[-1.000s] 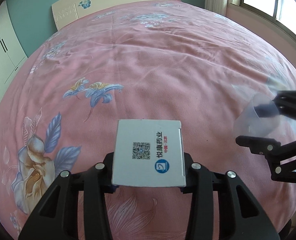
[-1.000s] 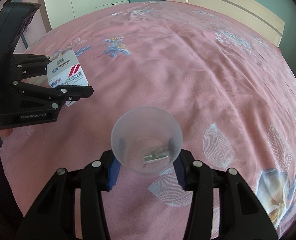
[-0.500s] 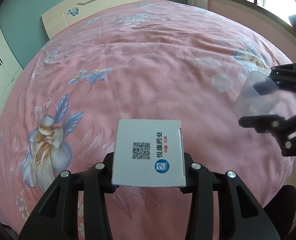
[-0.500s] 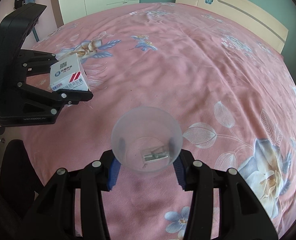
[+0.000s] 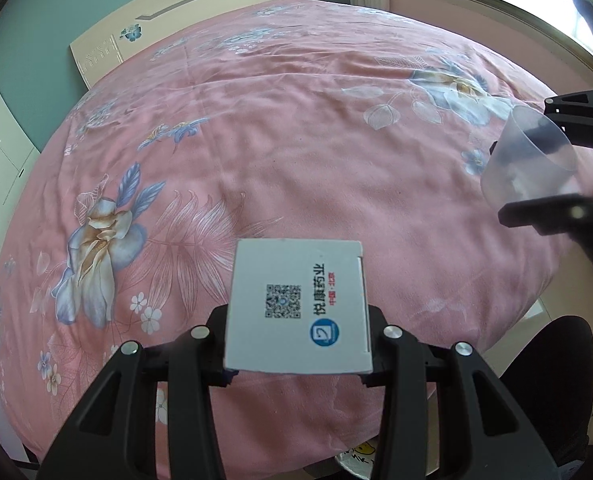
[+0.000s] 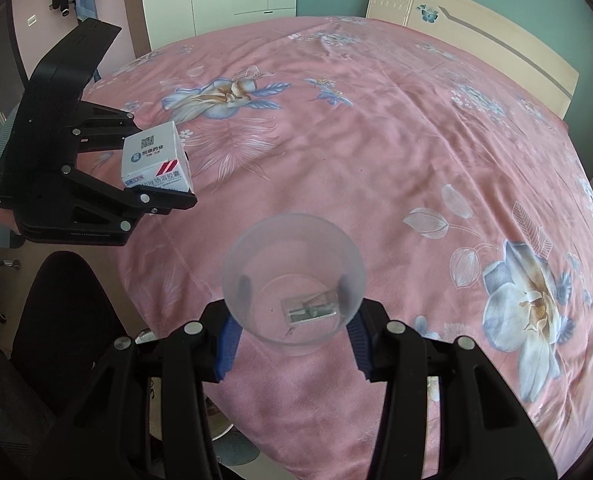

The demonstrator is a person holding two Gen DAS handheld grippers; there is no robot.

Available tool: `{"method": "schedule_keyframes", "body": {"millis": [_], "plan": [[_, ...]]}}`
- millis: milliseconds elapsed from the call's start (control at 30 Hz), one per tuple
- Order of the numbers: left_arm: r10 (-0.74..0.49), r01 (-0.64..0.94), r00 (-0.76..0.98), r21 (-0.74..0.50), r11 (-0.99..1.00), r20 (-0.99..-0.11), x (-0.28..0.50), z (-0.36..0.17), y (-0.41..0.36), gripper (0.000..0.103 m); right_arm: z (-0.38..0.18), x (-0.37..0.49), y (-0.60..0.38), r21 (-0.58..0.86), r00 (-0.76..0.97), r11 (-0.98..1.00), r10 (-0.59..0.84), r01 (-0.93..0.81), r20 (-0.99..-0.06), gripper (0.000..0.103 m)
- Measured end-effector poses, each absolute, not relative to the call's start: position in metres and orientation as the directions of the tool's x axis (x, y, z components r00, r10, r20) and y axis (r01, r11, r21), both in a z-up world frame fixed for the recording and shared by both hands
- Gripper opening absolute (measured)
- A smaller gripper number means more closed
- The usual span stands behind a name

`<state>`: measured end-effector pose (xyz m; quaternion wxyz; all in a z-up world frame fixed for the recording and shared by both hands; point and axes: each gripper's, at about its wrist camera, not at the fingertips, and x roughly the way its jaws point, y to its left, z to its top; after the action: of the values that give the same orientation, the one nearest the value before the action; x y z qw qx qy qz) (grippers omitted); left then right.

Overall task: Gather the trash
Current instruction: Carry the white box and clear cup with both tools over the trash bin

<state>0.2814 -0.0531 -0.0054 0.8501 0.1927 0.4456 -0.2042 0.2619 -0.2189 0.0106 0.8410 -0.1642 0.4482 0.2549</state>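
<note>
White card — a small medicine box sits clamped between the left tongs, its printed face with the square code turned up toward the camera. The tongs are closed to the box's width and nothing else is in them. The box's long axis runs across the gap, finger to finger, as far as the left wrist view shows.

The right tongs are closed on a clear plastic cup, mouth tilted toward the lens. A small flat scrap of packaging lies on the cup's bottom. Blue pads press the cup wall on both sides.

Both loads hang above the pink floral bed, near its foot edge; neither touches the cover.

Key relation, taking the cup as landmark — the box lies to the cup's left and slightly farther out over the bed, apart from it with open air between. In the left wrist view the cup shows at the far right, its open mouth angled toward the box side.

Judgement: both pieces of trash are in hand, so what remains is carrying them off the bed to a bin. None is clearly in view; a pale round object shows below the bed's foot edge, too cut off to name. Each hand is equally placed for that, being at the same edge. Risk: the tilted cup could spill its scrap.
</note>
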Motion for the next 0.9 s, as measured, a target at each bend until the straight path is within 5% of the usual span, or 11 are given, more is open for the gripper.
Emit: {"method": "schedule_keyframes", "body": {"millis": [900], "plan": [[-0.227,0.664,0.402,0.112,0.739,-0.887,0.125,-0.064,-0.029,0.045,-0.015,0.097,-0.167,-0.011,0.374,0.719,0.348,-0.695,-0.860,0.047]]}}
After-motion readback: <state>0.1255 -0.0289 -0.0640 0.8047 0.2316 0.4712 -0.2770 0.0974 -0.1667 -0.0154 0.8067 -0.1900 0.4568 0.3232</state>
